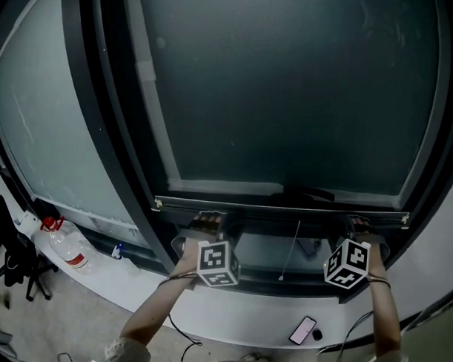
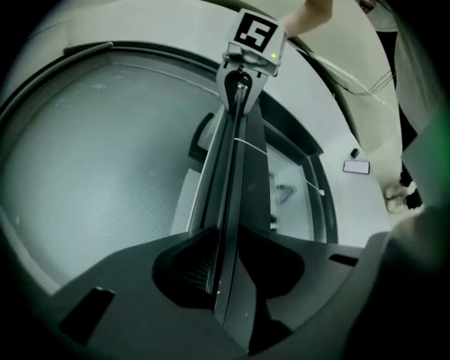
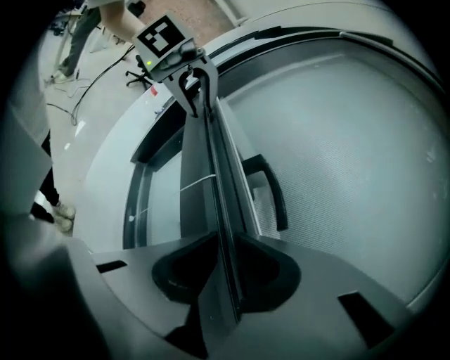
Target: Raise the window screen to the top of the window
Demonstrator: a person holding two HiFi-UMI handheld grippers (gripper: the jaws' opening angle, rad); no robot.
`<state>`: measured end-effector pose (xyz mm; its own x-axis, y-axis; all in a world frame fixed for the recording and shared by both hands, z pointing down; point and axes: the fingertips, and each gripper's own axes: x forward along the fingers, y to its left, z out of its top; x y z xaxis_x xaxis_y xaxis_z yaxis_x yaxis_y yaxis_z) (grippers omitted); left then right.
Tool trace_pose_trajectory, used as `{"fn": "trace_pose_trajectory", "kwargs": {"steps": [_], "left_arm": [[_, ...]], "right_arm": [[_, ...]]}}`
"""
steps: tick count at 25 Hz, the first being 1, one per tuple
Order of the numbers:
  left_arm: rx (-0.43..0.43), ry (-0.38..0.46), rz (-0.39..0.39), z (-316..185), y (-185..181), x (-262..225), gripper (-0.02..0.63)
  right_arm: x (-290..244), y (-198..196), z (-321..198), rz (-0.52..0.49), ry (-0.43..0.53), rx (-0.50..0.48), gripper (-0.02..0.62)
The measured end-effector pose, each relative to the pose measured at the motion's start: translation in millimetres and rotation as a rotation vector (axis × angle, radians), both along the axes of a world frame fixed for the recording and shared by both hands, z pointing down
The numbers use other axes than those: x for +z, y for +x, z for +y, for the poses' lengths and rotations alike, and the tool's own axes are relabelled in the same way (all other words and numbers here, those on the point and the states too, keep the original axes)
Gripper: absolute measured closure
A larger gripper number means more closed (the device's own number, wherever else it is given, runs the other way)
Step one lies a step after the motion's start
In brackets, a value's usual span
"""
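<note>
The dark window screen [image 1: 289, 90] fills the window frame, and its bottom bar [image 1: 285, 209] lies low, just above the sill. My left gripper [image 1: 208, 222] is shut on the bar's left part and my right gripper [image 1: 361, 224] on its right part. In the left gripper view the bar [image 2: 235, 176] runs from between my left gripper's [image 2: 223, 271] jaws up to the right gripper [image 2: 242, 77]. The right gripper view mirrors this: the bar [image 3: 214, 176] passes between my right gripper's [image 3: 226, 271] jaws toward the left gripper [image 3: 191, 77]. A thin pull cord [image 1: 292, 249] hangs from the bar.
A dark handle [image 1: 308, 193] sits at the middle of the bar. On the white sill [image 1: 229, 318] lies a phone [image 1: 303, 330]. A plastic water bottle [image 1: 64, 249] and a black chair [image 1: 12, 258] stand at the lower left. A second glass pane [image 1: 50, 126] lies to the left.
</note>
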<state>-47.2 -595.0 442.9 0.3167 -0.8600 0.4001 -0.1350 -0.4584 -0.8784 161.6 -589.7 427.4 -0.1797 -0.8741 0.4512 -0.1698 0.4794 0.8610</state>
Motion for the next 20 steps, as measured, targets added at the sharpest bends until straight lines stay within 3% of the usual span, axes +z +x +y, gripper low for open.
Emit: {"fn": "trace_pose_trajectory", "kwargs": {"steps": [5,13,14,20], "left_arm": [[-0.054,0.001,-0.030,-12.8,-9.5,-5.0,0.503],[-0.039,-0.059,-0.101,-10.9,-7.9,-0.8,0.540],[-0.042,-0.064,-0.107,-10.9,-8.5,-1.3,0.540],[-0.049,-0.169,-0.026,-12.0,-9.2,-3.4,0.538]], "right_arm": [[4.9,3.6,-1.5,0.042,-0.074,-0.025,0.511],[-0.8,6.7,-0.3,0.058,-0.101,-0.039,0.526],[-1.8,6.8,-0.9,0.059,-0.101,-0.039,0.554],[0.9,8.0,-4.2,0.121,-0.125,-0.034,0.565]]}}
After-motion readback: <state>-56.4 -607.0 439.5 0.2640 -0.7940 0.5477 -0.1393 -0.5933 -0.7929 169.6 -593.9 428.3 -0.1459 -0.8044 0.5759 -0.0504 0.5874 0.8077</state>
